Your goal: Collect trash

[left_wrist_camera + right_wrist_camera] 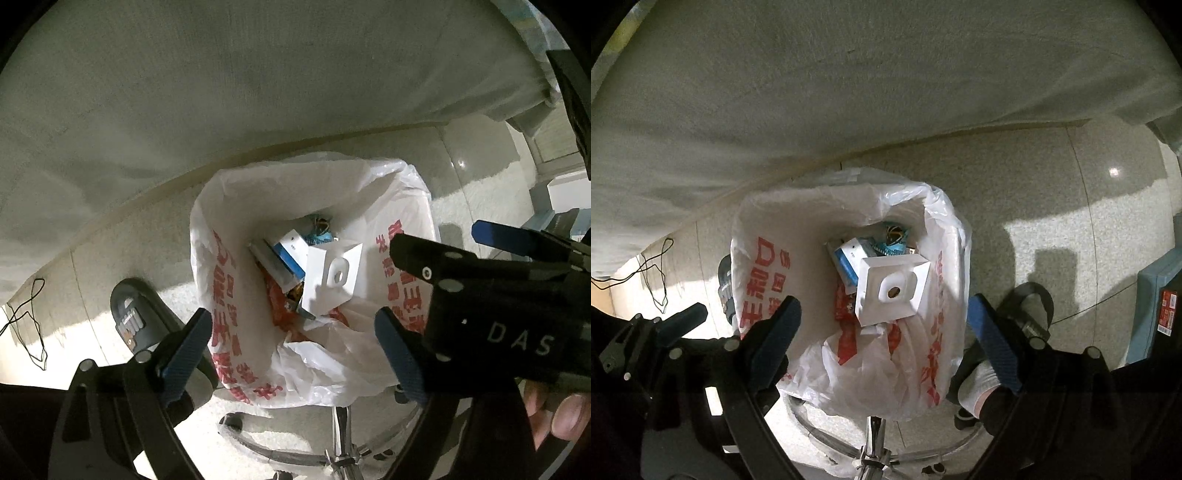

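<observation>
A bin lined with a white plastic bag printed in red (236,295) (757,266) stands on the floor below both grippers. Inside lie a white card tray with a round hole (334,277) (892,291), a blue and white box (290,254) (847,260) and a teal wrapper (319,230) (894,234). My left gripper (291,350) hangs over the bin's near edge, open, with nothing between its blue pads. My right gripper (884,336) (434,238) is also open and holds nothing. In the right wrist view one of the left gripper's fingers (685,319) shows at the left.
A bed under a pale sheet (258,74) fills the far side. A black slipper (136,317) and a black cable (29,325) lie left of the bin. A chrome chair base (873,435) is near. A foot in a white sock (979,380) and a blue box (1156,306) are at the right.
</observation>
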A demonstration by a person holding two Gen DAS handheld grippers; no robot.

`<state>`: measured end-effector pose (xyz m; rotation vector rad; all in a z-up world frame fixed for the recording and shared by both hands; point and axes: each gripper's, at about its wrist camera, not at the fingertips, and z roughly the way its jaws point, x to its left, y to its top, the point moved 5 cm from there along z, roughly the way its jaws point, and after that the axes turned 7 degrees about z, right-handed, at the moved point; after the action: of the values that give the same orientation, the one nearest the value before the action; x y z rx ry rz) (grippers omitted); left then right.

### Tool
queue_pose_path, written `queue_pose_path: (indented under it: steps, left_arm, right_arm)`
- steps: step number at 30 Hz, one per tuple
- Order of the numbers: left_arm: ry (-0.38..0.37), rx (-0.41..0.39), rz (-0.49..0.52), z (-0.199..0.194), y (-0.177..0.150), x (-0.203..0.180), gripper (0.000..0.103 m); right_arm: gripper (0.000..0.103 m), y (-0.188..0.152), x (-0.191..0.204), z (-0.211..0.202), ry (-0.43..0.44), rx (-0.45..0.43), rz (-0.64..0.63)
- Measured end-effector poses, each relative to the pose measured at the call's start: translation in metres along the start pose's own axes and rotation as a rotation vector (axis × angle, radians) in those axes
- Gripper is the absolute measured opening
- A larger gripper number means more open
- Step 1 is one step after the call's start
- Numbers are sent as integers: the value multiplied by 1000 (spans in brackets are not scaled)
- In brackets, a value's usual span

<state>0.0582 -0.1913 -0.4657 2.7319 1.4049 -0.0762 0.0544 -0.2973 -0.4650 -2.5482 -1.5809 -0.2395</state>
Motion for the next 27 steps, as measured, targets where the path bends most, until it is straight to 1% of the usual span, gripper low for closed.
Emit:
queue_pose_path:
  steps: [1, 3, 4, 9, 11, 14, 16, 19, 22, 24, 27]
  left_arm:
    - [4, -10, -1, -2, 0, 1, 89]
    - [10, -21, -12, -4, 1, 4, 91]
    - [14, -28, -23, -7, 1, 6, 93]
    - [27, -51, -71, -17, -1, 18, 95]
    - [47, -64, -84, -23, -2, 23, 95]
    - [87, -91, -95, -36, -5, 30, 95]
    - [111, -110, -96, -45, -6, 33, 95]
    - [133, -143, -107, -59, -8, 37, 95]
    - [135, -209, -143, -82, -9, 41, 95]
    - [147, -281, -183, -107, -10, 47, 95]
    - [167, -364, -227, -143, -12, 52, 95]
  right_arm:
    - [90, 0, -1, -1, 4, -1, 1]
    - [96, -2, -3, -4, 23, -3, 7]
    - [96, -1, -3, -8, 30, -4, 7]
    - [96, -6, 0, -23, 33, -31, -12]
    - [96, -8, 2, -31, 44, -45, -11]
    - [96, -10, 7, -52, 79, -89, -14]
    - [96, -12, 10, -64, 87, -112, -21]
    - [96, -15, 14, -87, 104, -154, -25]
    - [96, -20, 18, -113, 123, -197, -39]
    - [96, -25, 22, -134, 136, -232, -61]
    - [96, -31, 30, -170, 152, -287, -99]
